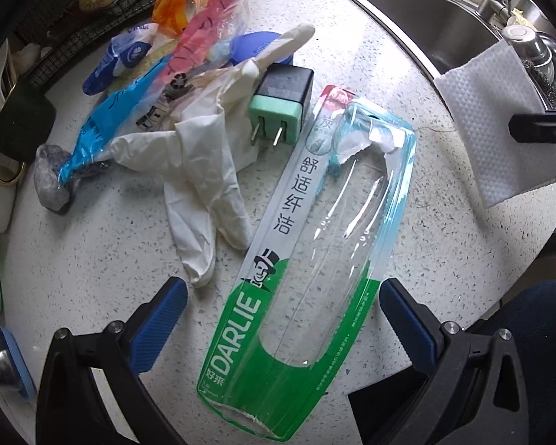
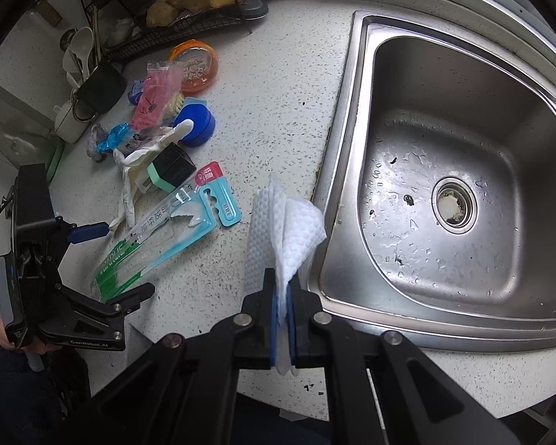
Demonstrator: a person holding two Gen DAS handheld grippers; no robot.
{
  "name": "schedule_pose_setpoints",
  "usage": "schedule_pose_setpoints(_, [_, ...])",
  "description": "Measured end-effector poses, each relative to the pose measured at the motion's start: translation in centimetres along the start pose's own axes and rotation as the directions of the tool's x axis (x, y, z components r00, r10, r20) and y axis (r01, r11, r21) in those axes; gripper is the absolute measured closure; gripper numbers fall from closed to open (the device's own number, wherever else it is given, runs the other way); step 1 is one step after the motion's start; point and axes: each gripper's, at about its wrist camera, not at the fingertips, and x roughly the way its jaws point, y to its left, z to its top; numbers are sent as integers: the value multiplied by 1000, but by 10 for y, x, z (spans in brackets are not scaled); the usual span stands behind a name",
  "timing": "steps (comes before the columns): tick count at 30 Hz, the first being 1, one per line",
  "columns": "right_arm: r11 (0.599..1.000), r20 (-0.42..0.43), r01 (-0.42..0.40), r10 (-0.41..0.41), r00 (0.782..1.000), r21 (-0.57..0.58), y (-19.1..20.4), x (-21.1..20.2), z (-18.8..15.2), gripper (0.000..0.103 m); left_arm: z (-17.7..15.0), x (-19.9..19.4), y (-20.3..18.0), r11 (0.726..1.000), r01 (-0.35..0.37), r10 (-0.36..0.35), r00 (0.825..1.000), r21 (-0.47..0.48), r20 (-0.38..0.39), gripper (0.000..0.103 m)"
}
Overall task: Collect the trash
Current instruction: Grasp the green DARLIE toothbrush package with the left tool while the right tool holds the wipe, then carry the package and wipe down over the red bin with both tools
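Trash lies scattered on a speckled white countertop (image 1: 92,259) left of a steel sink (image 2: 444,185). One white paper towel (image 2: 285,233) is pinched between the closed blue pads of the right gripper (image 2: 283,296), hanging folded just beside the sink's edge. Only the right wrist view shows the sink basin, wet, with one round drain (image 2: 454,204), and the person's hand (image 2: 3,330) holding the left gripper from outside. Only the left wrist view shows the printing on one empty toothbrush package (image 1: 315,259), green and clear, lying flat between the wide-open fingers of the left gripper (image 1: 283,311), which points steeply down over it without touching. Beside the package: one white rubber glove (image 1: 204,170), one black and green plug adapter (image 1: 281,107), one blue lid (image 2: 198,122), one orange dish (image 2: 196,65), and several crumpled wrappers (image 1: 137,111).
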Motion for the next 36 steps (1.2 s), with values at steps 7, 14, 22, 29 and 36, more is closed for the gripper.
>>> schedule_pose_setpoints(7, [1000, 14, 10, -10, 1000, 23, -2, -2, 3, 99, 4, -1, 8, 1000, 18, -18, 1000, -15, 1, 25])
schedule_pose_setpoints(14, [1000, 25, 8, -9, 1000, 9, 4, -3, 3, 99, -6, -24, -2, 1000, -9, 8, 998, 27, 55, 53])
schedule_pose_setpoints(22, [1000, 49, 0, 1, 999, -19, 7, -13, -2, 99, -11, -50, -12, 999, 45, -44, 994, -12, 103, 66])
schedule_pose_setpoints(29, [999, 64, -23, 25, 998, -44, 3, -22, -12, 99, -41, -87, -19, 990, 95, -79, 984, -100, 157, 73])
schedule_pose_setpoints(36, [995, 69, -44, 51, 996, -93, 7, -30, -28, 99, -49, -97, -31, 983, 77, -49, 985, -167, 164, 95])
